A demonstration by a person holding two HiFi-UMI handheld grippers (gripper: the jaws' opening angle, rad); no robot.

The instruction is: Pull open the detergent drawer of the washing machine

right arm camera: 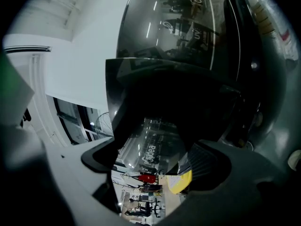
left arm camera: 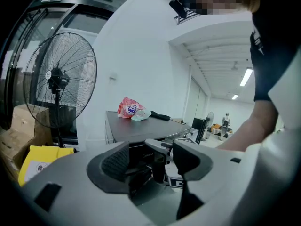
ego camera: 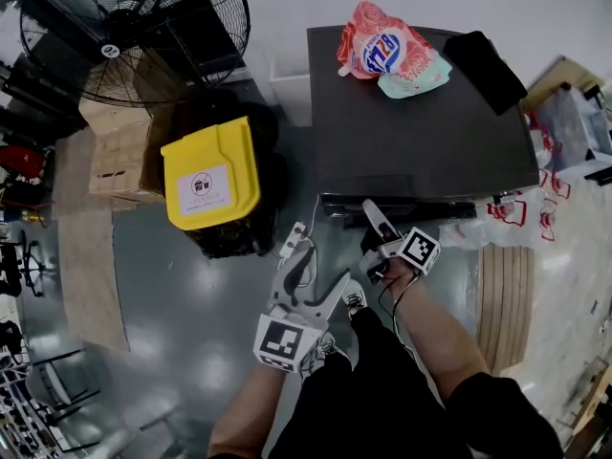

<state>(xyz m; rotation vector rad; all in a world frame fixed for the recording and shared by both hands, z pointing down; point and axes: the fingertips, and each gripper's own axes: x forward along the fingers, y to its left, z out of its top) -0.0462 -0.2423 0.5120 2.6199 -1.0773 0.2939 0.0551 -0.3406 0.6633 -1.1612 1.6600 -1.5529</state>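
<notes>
The dark washing machine [ego camera: 421, 132] stands at the upper right, seen from above. My right gripper [ego camera: 373, 228] is up against the top strip of its front [ego camera: 430, 210], where the detergent drawer sits. In the right gripper view a dark glossy drawer front [right arm camera: 174, 112] fills the space between and above the wide-spread jaws of the right gripper [right arm camera: 153, 166]; I see no pad pressing on it. My left gripper [ego camera: 316, 261] hangs back in front of the machine, open and empty. From the left gripper [left arm camera: 150, 159] I look at the machine [left arm camera: 136, 128] and the right gripper [left arm camera: 160, 152].
A pink detergent bag [ego camera: 392, 51] and a black item [ego camera: 483, 65] lie on the machine's top. To its left stand a yellow-lidded bin [ego camera: 210, 172], cardboard boxes [ego camera: 115, 151] and a big floor fan [ego camera: 134, 27]. A wooden pallet [ego camera: 502, 304] lies on the right.
</notes>
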